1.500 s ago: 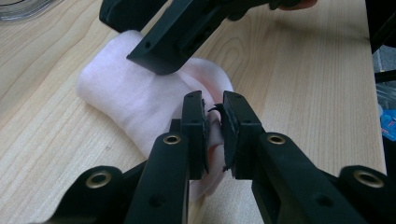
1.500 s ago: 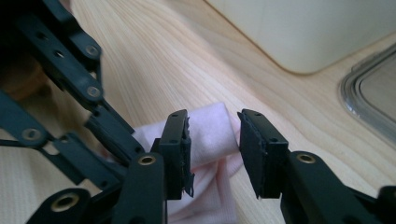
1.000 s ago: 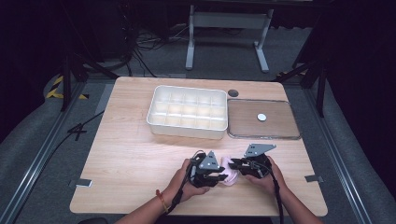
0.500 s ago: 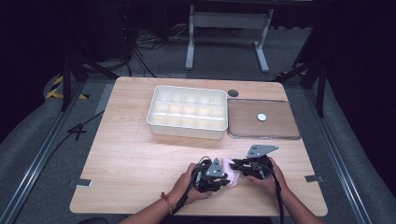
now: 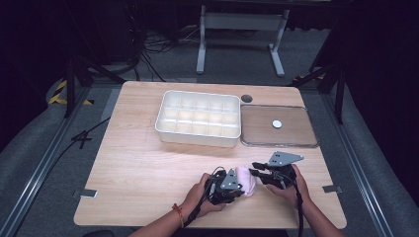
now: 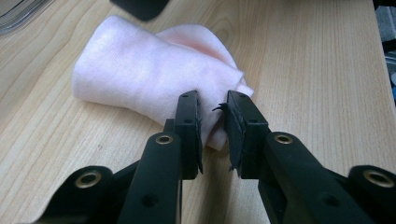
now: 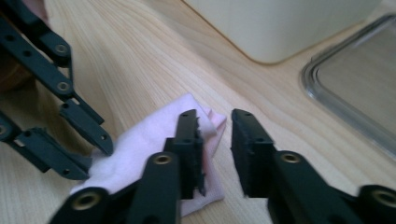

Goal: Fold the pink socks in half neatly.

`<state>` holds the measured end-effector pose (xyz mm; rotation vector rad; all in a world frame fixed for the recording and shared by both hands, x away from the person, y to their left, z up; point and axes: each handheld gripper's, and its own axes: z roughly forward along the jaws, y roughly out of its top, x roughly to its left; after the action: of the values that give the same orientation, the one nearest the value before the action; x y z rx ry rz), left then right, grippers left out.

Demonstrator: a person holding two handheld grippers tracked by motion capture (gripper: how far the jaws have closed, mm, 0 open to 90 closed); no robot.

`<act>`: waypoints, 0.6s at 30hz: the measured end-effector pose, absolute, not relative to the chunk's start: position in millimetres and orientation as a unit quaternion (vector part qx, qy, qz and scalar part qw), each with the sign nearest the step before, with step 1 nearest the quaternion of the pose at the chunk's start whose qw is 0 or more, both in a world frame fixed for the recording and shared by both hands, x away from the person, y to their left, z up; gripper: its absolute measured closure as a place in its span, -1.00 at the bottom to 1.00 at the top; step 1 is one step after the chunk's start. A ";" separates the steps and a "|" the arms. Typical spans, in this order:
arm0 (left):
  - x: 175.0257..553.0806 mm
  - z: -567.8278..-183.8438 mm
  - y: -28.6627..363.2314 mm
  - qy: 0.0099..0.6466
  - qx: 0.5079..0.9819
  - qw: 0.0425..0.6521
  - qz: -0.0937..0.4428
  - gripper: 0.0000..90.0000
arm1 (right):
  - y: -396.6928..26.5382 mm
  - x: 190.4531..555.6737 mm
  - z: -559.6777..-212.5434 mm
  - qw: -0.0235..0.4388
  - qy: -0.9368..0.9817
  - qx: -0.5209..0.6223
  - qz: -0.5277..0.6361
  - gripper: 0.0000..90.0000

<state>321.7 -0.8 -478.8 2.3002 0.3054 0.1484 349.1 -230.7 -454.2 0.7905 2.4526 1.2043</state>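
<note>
Pinching pink cloth (image 6: 154, 77), left hand-held gripper (image 6: 212, 133) on table (image 6: 303, 60).

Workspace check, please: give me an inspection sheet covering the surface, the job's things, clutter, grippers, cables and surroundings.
Surface: light wooden table, bare in front.
Job's things: folded pink cloth lying flat near the front edge.
Clutter: white compartment tray, its cells bare; clear lid beside it.
Grippers: left gripper with narrow-set jaws around a cloth corner; right gripper over the opposite end, jaws slightly apart, not pinching.
Cables: one trails from each gripper; more on the floor behind.
Surroundings: dark room, metal stand beyond the table.
</note>
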 end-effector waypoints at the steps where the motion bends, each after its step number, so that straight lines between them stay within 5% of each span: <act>1: 321.7 -478.8 -0.8 0.121 0.908 0.397 0.059 0.68 | -230.7 349.1 -454.2 0.148 0.853 0.275 0.419 0.67; 5: 321.4 -478.7 -1.0 0.121 0.908 0.397 0.059 0.68 | -226.2 336.1 -442.8 0.157 0.856 0.227 0.438 0.98; 18: 324.5 -478.1 -0.3 0.115 0.911 0.392 0.049 0.73 | -215.0 342.6 -464.6 0.142 0.884 0.222 0.386 0.98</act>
<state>324.5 -0.3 -478.1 2.3134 0.2914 0.1246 342.6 -215.0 -464.6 0.6404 2.5502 1.1144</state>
